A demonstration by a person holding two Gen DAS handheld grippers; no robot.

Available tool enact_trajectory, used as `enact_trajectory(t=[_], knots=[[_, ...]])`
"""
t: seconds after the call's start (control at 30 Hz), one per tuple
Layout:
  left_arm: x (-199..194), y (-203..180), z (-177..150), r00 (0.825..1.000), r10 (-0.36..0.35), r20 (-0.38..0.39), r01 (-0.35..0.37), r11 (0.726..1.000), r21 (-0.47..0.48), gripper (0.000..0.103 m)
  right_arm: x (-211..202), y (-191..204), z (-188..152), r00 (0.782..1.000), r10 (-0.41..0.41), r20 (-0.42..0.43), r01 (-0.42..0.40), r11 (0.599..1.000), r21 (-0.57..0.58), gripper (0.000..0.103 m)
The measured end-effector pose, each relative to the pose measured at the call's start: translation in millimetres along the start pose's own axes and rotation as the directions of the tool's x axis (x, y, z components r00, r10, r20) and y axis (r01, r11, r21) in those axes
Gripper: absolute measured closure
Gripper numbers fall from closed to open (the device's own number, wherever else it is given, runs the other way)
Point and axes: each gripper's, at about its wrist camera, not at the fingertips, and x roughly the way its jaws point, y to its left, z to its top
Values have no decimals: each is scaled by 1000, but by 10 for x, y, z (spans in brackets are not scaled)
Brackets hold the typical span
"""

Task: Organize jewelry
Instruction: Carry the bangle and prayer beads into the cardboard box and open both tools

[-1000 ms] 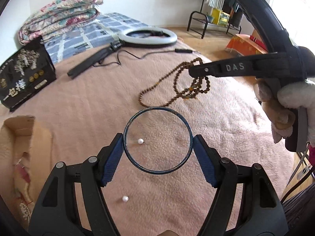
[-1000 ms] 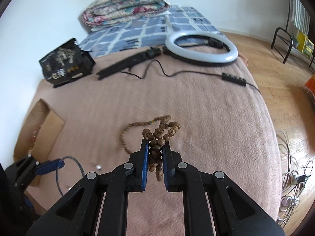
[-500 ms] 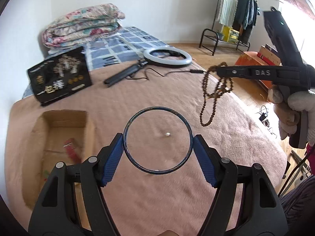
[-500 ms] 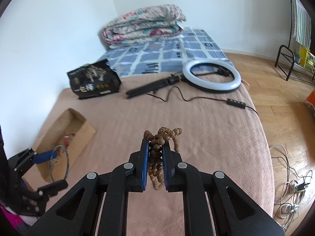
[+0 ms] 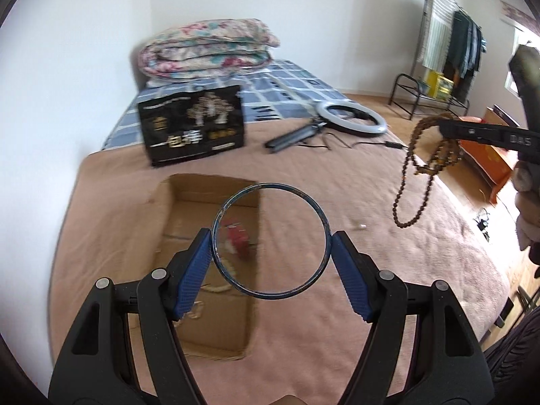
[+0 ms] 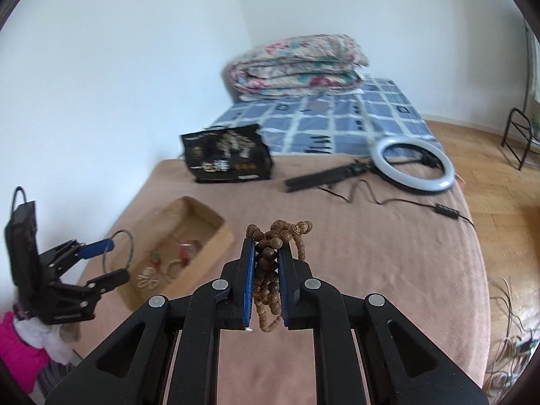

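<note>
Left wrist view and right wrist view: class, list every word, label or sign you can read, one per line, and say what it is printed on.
"DAS": white letters on the arm of the right gripper, seen in the left wrist view.
"包" and a second large character: on the black gift bag; the second is too blurred to read.
Small gold print on that bag: too small and blurred in both views.
Nothing else is legible.
</note>
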Motion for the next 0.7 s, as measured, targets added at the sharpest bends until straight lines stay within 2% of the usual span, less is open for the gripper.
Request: enact_trajectory(t=[0.37,0.7], knots=[[-42,665,-251,997,75,-18,-77,992,-104,30,285,686,242,995,100,-1,-100,991,-84,92],[121,855,-394,995,82,-48,-88,986,-145,30,730,1129,429,990,137,-26,-139,983,-122,92]])
